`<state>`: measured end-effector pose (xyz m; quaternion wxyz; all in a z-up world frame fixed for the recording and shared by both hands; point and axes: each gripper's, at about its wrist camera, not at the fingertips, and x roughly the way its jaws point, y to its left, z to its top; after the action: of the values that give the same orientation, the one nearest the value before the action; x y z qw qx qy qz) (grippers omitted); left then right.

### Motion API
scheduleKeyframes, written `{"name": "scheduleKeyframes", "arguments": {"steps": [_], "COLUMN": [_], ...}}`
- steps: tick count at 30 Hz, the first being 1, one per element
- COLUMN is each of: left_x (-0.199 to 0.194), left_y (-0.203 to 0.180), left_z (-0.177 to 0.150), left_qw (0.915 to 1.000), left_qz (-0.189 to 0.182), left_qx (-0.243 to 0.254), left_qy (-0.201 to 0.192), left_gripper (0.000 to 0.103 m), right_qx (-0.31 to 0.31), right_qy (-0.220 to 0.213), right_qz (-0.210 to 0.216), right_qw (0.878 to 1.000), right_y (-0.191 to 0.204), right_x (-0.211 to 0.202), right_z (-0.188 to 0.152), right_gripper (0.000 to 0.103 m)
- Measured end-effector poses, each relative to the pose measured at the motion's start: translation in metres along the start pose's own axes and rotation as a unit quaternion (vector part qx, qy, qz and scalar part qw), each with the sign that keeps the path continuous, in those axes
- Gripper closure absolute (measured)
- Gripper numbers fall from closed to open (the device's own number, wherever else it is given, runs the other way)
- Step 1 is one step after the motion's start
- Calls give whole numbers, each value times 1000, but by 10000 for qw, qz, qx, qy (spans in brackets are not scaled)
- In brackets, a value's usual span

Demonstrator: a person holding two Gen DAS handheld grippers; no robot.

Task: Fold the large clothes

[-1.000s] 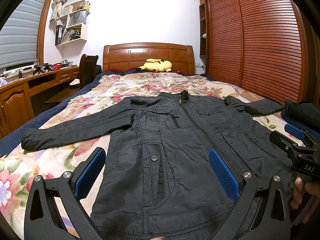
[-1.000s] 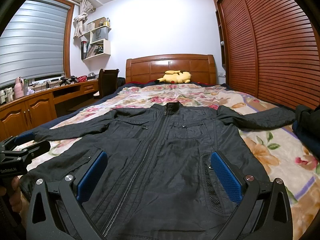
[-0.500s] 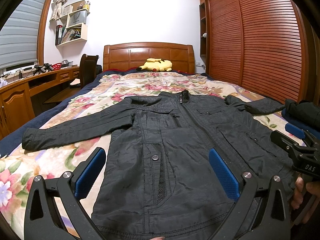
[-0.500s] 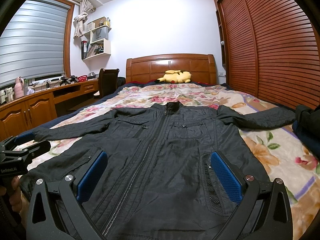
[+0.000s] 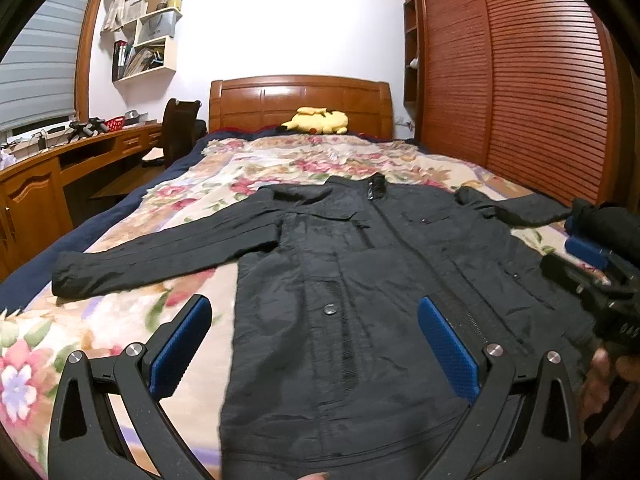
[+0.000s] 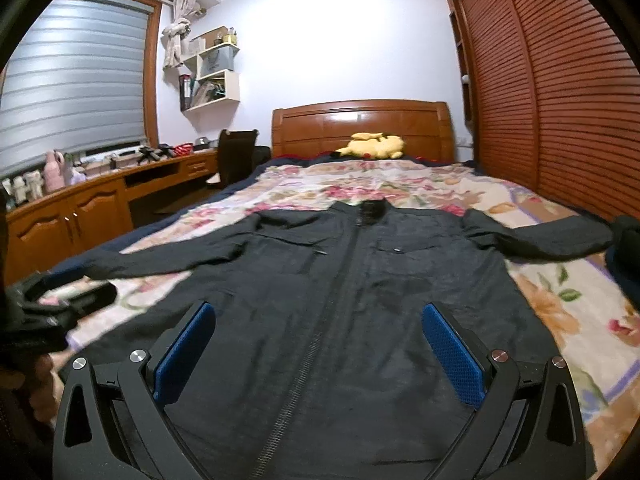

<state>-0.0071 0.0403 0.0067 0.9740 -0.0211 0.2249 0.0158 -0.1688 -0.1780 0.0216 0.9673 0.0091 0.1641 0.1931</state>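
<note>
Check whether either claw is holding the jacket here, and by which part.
Nothing is held. The left claw and right claw are both open above the black jacket, which lies flat on the bed.

Both cameras sit low at the foot edge of the bed [image 5: 120, 216], looking along it toward the headboard [image 5: 300, 96]. The left wrist view rides behind the left gripper [image 5: 316, 344], close over the hem of the black jacket [image 5: 360, 280], nearer the bed's left edge. The right wrist view sits behind the right gripper [image 6: 318, 344], close over the same hem, centred on the jacket's zip. Both views share the jacket [image 6: 360, 280], the headboard [image 6: 360, 124], the yellow plush toy [image 5: 316, 120] and the slatted wardrobe [image 5: 520, 80]. Each view catches the other gripper at its side edge.
</note>
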Motion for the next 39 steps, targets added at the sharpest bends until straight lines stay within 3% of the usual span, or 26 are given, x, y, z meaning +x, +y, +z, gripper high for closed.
{"name": "scheduleKeyframes", "arguments": {"steps": [13,22,35,39], "left_x": [-1,18,63,75], "left_y": [35,94,185,217], "left_z": [15,17,15,16], "left_qw": [9999,9994,9936,9907], "left_qz": [-103,108,520,685], "left_qx": [-90,-96,-134,-254], "left_qy": [96,324,996,1144], "left_gripper": [0,0,20,21], "right_qx": [-422,-586,-760,-667], "right_qy": [6,70,626,882], "right_qz": [143,458,763,751], "right_qw": [9990,9972,9922,9910], "right_y": [21,39,45,43], "right_x": [28,69,146,166], "right_z": [18,31,30,28], "right_gripper": [0,0,0,0]}}
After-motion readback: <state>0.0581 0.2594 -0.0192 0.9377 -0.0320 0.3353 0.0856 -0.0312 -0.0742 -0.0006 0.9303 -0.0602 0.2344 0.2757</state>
